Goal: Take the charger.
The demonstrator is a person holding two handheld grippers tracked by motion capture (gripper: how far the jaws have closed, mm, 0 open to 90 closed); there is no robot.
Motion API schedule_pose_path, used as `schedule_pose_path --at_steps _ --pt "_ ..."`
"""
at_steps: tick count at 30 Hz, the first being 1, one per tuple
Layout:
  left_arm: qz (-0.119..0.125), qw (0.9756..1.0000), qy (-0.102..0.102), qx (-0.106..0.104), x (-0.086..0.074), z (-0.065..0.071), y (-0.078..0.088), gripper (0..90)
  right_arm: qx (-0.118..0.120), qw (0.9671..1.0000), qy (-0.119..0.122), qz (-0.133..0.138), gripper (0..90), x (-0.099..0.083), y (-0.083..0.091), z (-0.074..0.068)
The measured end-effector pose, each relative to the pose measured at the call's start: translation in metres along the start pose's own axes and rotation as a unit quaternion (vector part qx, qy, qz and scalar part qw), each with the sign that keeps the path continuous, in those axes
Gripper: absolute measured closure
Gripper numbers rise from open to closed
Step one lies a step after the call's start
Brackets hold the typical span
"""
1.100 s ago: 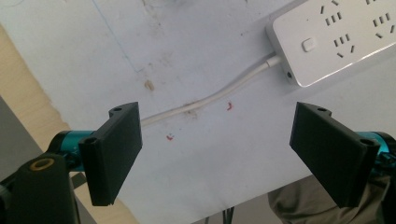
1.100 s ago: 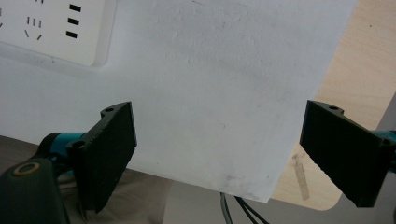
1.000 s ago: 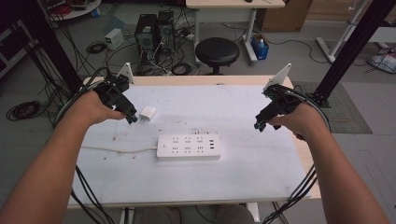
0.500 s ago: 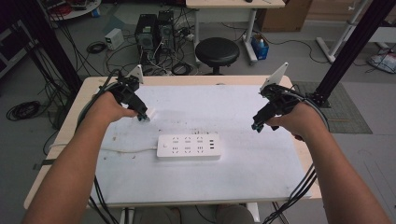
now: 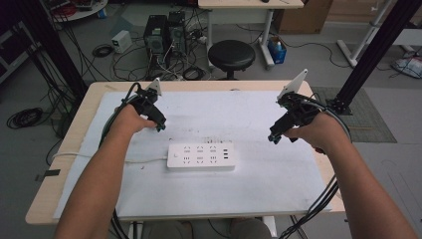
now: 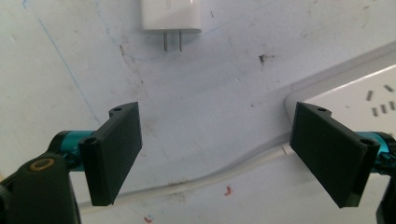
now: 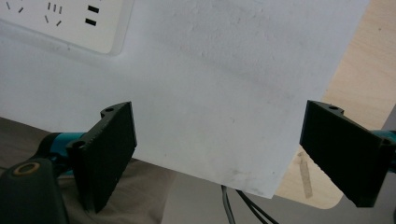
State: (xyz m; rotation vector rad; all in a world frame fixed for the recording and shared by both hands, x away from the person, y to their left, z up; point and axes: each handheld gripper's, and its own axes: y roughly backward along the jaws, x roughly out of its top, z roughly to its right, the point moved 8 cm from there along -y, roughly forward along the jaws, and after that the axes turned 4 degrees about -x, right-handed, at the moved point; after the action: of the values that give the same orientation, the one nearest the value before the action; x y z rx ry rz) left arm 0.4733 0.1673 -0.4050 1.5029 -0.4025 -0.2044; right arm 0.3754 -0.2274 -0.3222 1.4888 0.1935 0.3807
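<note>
A white power strip (image 5: 200, 156) lies flat in the middle of the white mat, its sockets facing up and its cord (image 5: 144, 160) running off to the left. A white plug adapter (image 6: 172, 14) lies on the mat ahead of my left gripper, its two prongs pointing back at the jaws. My left gripper (image 5: 159, 127) hovers just above the mat, behind the strip's left end, open and holding nothing (image 6: 217, 112). The strip's corner (image 6: 355, 88) and cord (image 6: 210, 179) pass under it. My right gripper (image 5: 272, 138) stands open and empty to the right of the strip (image 7: 219, 109).
The white mat (image 5: 249, 109) covers most of the wooden table (image 5: 74, 149). Past the far edge are a black stool (image 5: 231, 54), computer cases and floor cables. Black frame posts stand at both far corners. The mat's near right corner and the table's edge (image 7: 364, 70) lie under the right gripper.
My left gripper has moved right and slightly toward me, up to the plug adapter, which it now covers in the high view. The right gripper has barely shifted.
</note>
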Motion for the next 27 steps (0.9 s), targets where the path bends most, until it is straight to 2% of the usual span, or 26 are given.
schedule_pose_path --at_steps 1,4,8,13,17,20,23,25,27 --pt "-0.004 1.0 0.0 0.006 0.002 -0.001 -0.009 16.9 0.001 1.0 0.0 -0.002 10.3 -0.001 0.0 -0.001" --pt "-0.01 0.9999 -0.004 0.011 0.004 -0.003 -0.016 16.8 0.002 1.0 0.004 -0.001 10.3 -0.001 0.0 -0.002" --pt "-0.006 0.9999 0.001 0.014 0.009 -0.006 -0.027 16.8 0.001 1.0 0.007 -0.001 10.3 -0.002 0.001 -0.005" --pt "-0.011 0.9999 0.004 0.007 0.015 -0.01 -0.042 16.8 0.0 0.9999 0.013 -0.002 10.3 -0.003 0.001 -0.009" --pt "-0.008 0.9999 -0.001 0.008 0.02 -0.013 -0.046 16.9 0.002 0.9999 0.014 -0.003 10.3 -0.004 0.001 -0.01" --pt "-0.017 0.9998 0.008 0.007 0.023 -0.018 -0.056 16.9 0.001 0.9998 0.016 -0.006 10.3 -0.005 0.001 -0.009" --pt "-0.013 0.9998 0.012 0.008 0.026 -0.021 -0.06 16.9 0.001 0.9999 0.015 -0.005 10.3 -0.006 0.0 -0.007" --pt "-0.005 0.9998 0.02 0.0 0.032 -0.023 -0.064 16.8 0.0 0.9999 0.013 -0.004 10.3 -0.006 0.0 -0.006" --pt "-0.012 0.9998 0.017 0.0 0.034 -0.024 -0.069 16.9 0.0 0.9999 0.014 -0.005 10.3 -0.007 -0.001 -0.006"
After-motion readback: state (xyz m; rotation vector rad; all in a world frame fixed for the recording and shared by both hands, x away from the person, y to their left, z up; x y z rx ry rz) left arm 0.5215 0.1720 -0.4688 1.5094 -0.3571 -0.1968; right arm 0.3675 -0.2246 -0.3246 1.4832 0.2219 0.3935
